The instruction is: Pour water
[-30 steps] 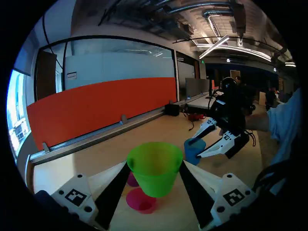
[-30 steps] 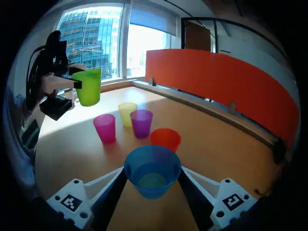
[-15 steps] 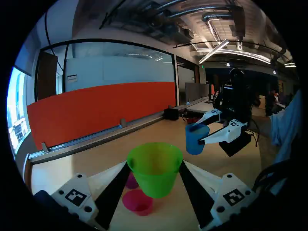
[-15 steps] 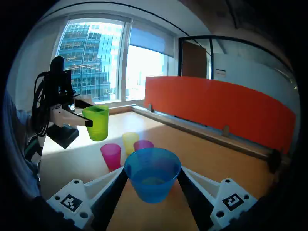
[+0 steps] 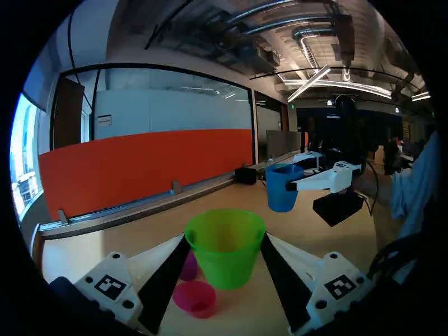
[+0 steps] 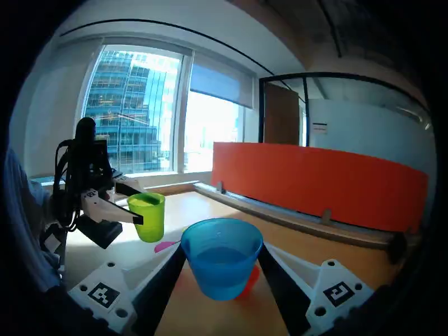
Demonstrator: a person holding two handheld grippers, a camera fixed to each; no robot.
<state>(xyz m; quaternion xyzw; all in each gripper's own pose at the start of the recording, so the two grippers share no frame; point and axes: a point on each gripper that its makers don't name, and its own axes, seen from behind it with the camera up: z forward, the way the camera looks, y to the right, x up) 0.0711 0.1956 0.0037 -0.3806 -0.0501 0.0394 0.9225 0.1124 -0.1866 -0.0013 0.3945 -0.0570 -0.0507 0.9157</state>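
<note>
A green cup (image 5: 226,246) sits upright between the fingers of my left gripper (image 5: 224,255), which is shut on it; in the right gripper view the same green cup (image 6: 148,216) hangs at the left, held by that gripper (image 6: 131,213). A blue cup (image 6: 222,264) with water inside is clamped in my right gripper (image 6: 222,269). From the left gripper view the blue cup (image 5: 281,187) is up at the right, above and beyond the green one, with the right gripper (image 5: 297,182) shut on it. Both cups are held above the wooden table (image 5: 140,235).
A pink cup (image 5: 195,298) and a purple cup (image 5: 189,266) stand on the table under the green cup. A red cup (image 6: 251,280) peeks out behind the blue one. An orange partition (image 5: 140,157) runs along the table's far edge. A person's sleeve (image 5: 411,190) is at the right.
The right gripper has lifted the blue cup well up from near the table. The table cups have dropped low in the right gripper view. The green cup stays held.
</note>
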